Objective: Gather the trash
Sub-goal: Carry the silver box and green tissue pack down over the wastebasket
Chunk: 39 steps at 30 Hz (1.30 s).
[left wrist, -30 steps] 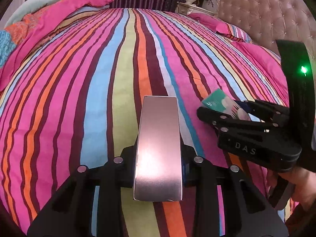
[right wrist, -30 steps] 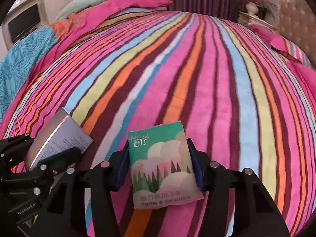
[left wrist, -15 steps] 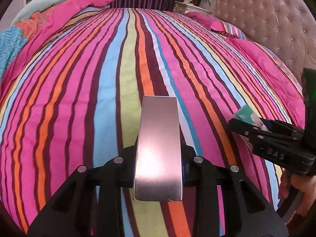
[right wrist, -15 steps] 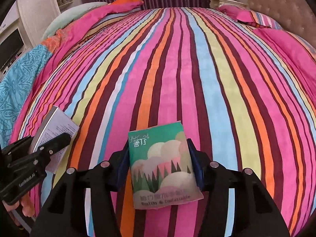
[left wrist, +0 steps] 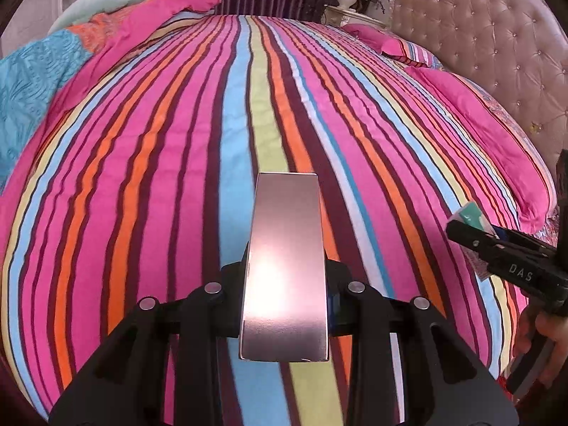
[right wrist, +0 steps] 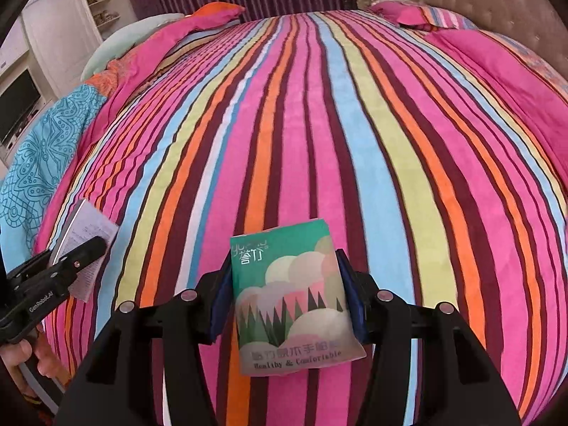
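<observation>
Left gripper clamped on slim shiny box, held above striped bedspread. Right gripper clamped on green tissue pack, also above bedspread. Both grippers side by side near bed edge. Tufted headboard at right.

Tissue pack reads "Healthy & Comfortable"; tools read "DAS" and "GenRobot.AI".

Right claw clamped on green tissue pack, striped bed beneath, left claw gripping a printed box at left
</observation>
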Motion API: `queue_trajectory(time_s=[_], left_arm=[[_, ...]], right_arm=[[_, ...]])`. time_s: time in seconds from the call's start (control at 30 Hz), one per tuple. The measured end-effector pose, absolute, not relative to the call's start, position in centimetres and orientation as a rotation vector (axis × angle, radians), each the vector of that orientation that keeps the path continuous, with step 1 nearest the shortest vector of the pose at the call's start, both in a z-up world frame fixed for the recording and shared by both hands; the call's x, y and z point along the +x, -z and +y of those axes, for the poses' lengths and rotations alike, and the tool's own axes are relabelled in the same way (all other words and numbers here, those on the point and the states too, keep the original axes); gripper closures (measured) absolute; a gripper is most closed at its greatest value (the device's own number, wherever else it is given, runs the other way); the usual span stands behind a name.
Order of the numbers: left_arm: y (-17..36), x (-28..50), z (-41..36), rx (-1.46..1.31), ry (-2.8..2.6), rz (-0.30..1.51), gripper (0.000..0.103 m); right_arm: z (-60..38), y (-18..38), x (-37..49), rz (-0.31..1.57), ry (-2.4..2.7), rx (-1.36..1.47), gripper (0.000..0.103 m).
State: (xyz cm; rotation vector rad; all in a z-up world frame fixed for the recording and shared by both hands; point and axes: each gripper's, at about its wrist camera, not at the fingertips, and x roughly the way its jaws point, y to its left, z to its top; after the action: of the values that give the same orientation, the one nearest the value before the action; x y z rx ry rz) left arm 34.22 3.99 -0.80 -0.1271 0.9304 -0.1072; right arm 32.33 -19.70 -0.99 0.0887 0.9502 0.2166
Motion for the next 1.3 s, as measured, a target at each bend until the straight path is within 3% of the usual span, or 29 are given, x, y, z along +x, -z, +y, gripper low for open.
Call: queue_trajectory(time_s=[0.83,1.3], left_arm=[[0.2,18.5,6.2,-0.158,0.095,0.913,0.072],[2.1,10.4,3.9,-0.112,0.134,0.962,0.072]], right_arm=[[-21.0,-0.6,17.6,0.921,-0.172,0.179,0.052],[-19.8,1.4,10.2,0.96,-0.231,0.22,0.052]])
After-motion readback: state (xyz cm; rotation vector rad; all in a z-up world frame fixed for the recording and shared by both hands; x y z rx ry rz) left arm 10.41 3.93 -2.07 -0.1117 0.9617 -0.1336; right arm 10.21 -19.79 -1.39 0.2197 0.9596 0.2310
